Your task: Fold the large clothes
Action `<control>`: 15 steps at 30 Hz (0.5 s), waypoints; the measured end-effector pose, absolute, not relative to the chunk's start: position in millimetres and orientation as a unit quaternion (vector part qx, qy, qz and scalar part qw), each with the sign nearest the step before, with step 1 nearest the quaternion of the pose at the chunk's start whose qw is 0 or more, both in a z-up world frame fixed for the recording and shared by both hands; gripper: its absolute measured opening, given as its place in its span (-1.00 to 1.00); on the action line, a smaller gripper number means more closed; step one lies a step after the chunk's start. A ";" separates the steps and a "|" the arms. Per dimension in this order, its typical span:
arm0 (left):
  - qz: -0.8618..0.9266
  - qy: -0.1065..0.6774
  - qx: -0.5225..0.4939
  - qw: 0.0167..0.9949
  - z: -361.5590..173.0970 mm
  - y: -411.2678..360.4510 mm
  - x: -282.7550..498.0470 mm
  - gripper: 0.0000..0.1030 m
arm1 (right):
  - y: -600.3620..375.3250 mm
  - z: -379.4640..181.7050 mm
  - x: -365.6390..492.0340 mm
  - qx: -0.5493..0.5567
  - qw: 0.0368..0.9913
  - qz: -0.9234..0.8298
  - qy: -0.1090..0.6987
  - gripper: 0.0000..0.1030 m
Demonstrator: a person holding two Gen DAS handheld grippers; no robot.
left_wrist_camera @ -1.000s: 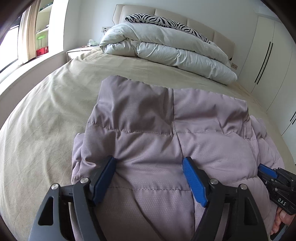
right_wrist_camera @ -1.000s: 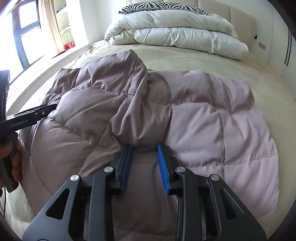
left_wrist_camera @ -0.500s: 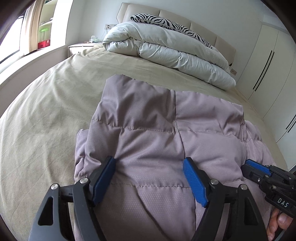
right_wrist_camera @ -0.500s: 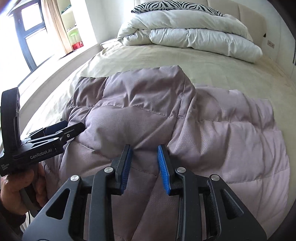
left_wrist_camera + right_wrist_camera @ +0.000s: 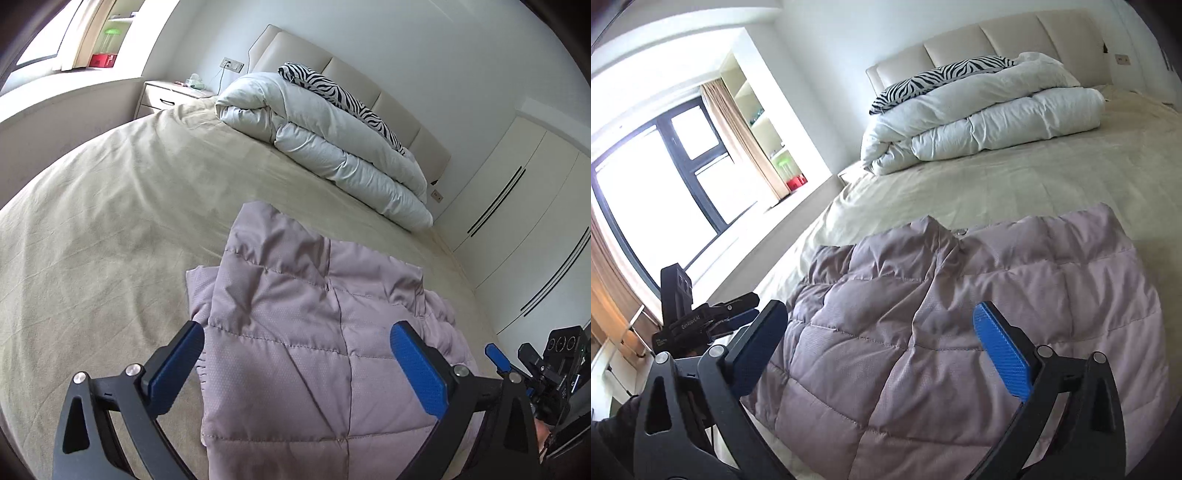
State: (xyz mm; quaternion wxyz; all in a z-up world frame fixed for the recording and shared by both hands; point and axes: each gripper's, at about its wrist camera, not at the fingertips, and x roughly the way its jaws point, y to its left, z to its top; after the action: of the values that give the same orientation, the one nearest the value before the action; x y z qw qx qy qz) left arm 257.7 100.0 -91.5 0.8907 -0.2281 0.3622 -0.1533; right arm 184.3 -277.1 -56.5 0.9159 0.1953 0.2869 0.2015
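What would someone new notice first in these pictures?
A folded, quilted mauve jacket lies at the near end of the beige bed, below both wide-open grippers, left and right. At the headboard sits a folded white duvet with a zebra-print pillow behind it.

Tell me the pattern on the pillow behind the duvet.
Black-and-white zebra stripes on the pillow, clearest in left wrist view.

Both wrist views look down close over the folded jacket (image 5: 314, 350) toward the headboard (image 5: 1015, 40).
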 end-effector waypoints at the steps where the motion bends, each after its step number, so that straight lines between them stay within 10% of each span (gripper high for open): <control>1: -0.156 0.367 -0.245 0.884 -92.4 110.8 257.4 1.00 | -291.6 -54.1 180.4 0.210 0.909 0.208 0.294 1.00; 15: -0.202 0.480 -0.404 0.752 -167.9 161.1 284.7 1.00 | -500.5 -145.7 144.1 0.417 0.808 0.127 0.397 1.00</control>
State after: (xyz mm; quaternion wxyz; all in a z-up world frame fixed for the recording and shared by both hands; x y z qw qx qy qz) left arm 284.7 161.1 -167.9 0.7516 -0.4043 0.4803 -0.2022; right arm 144.1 -500.5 -145.7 0.8080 0.4169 0.3967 0.1266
